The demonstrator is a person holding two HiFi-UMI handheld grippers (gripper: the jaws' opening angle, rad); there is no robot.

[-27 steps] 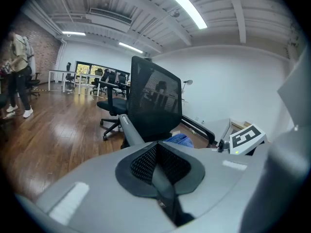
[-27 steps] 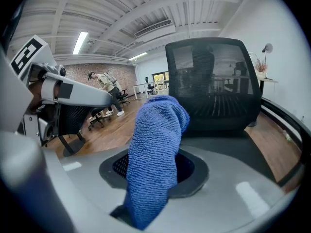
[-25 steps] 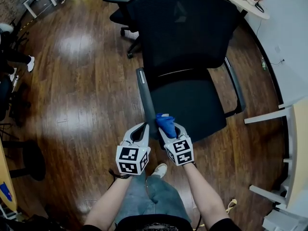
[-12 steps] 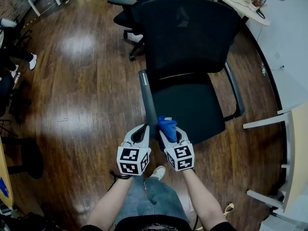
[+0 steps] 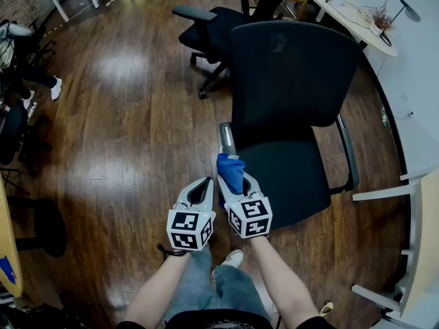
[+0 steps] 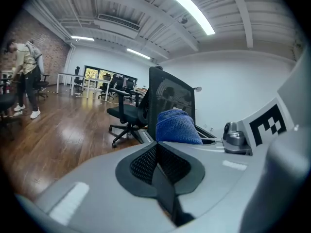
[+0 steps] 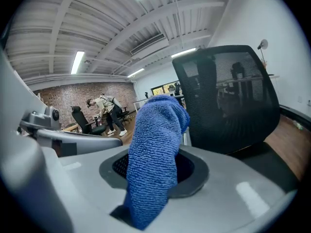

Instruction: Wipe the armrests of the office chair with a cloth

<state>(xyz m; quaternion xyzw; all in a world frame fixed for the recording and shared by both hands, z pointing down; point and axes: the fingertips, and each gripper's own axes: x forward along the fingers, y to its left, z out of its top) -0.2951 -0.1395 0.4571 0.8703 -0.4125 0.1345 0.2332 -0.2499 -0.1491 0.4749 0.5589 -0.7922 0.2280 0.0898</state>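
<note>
Both grippers have slid up the near armrest point(image 5: 227, 140) toward the backrest point(image 5: 295, 74). Left gripper point(image 5: 202, 186), at seven o'clock of the seat point(image 5: 291, 177), has its jaws pressed together on nothing; right gripper point(image 5: 233, 182) beside it is clamped on the blue cloth point(image 5: 230, 168), which lies over that armrest. Short stretch left at twelve o'clock, I'd say, then the far armrest point(image 5: 347, 153) at three o'clock.
</note>
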